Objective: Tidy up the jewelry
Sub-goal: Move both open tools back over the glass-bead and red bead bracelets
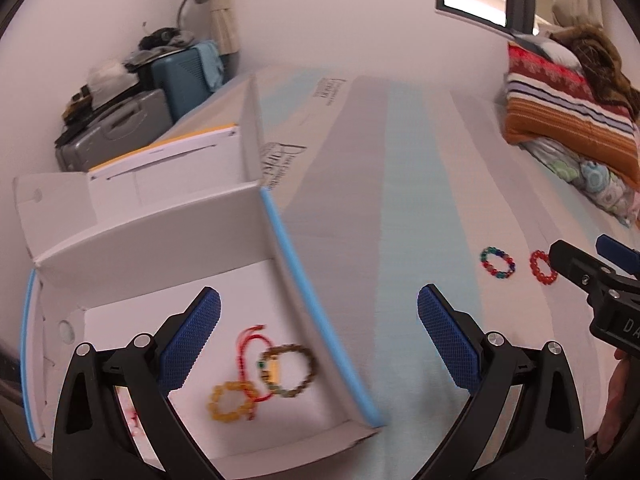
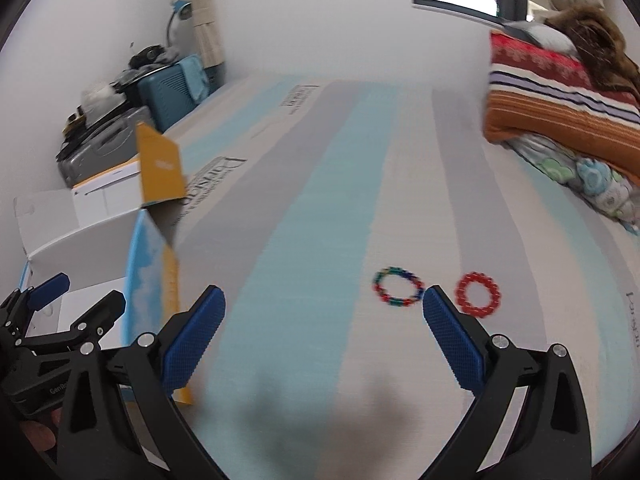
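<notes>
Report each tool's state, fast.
Left tool: open, holding nothing, above the box edge.
Right tool: open, holding nothing, above the bed sheet.

Left gripper: fingers spread wide apart, holding nothing.
Right gripper: fingers likewise spread wide, empty, positioned beside the left one.

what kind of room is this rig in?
Probably a bedroom: the work surface looks like a striped bed sheet, folded blankets are stacked at its far end, and suitcases stand by the wall.
</notes>
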A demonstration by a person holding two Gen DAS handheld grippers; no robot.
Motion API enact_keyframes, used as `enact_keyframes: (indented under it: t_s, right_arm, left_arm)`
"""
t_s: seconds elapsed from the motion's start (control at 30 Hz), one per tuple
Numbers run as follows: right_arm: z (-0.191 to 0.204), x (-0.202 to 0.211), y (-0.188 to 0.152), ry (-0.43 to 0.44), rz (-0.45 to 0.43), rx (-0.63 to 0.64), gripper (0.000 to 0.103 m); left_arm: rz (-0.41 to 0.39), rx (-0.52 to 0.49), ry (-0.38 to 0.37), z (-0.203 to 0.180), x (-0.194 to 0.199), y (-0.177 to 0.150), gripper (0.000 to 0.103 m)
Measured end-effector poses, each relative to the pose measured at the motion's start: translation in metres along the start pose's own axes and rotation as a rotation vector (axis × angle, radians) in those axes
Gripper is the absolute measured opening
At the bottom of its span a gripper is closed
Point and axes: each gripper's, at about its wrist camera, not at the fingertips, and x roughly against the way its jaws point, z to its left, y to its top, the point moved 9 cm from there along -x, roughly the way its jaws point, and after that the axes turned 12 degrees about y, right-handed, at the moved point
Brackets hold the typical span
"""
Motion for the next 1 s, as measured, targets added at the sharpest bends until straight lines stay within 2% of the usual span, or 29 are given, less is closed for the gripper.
enact_keyframes:
  t_s: [0.27, 0.53, 0.87, 1.0]
  right_arm:
    - [-0.062, 0.011, -0.005, -0.056, -0.01, -0.045, 0.095]
    - [-0.137, 0.006, -0.018, -0.103, -0.006, -0.148, 0.095]
    - [-0.218, -0.033, -0.037, -0.141, 0.022, -0.252, 0.095]
    - [-0.24, -0.053, -0.04, -0.163, 0.035, -0.254, 0.095]
  left_arm:
    - [-0.003, -0.057, -0.05, -0.063, -0.002, 0.007, 0.097]
    - [0.009, -0.117, -0.102, -0.13, -0.016, 0.01, 0.097]
    - [0.04, -0.187, -0.121, -0.2, -0.059, 0.014, 0.097]
    - [0.054, -0.21, -0.124, -0.221, -0.083, 0.016, 0.097]
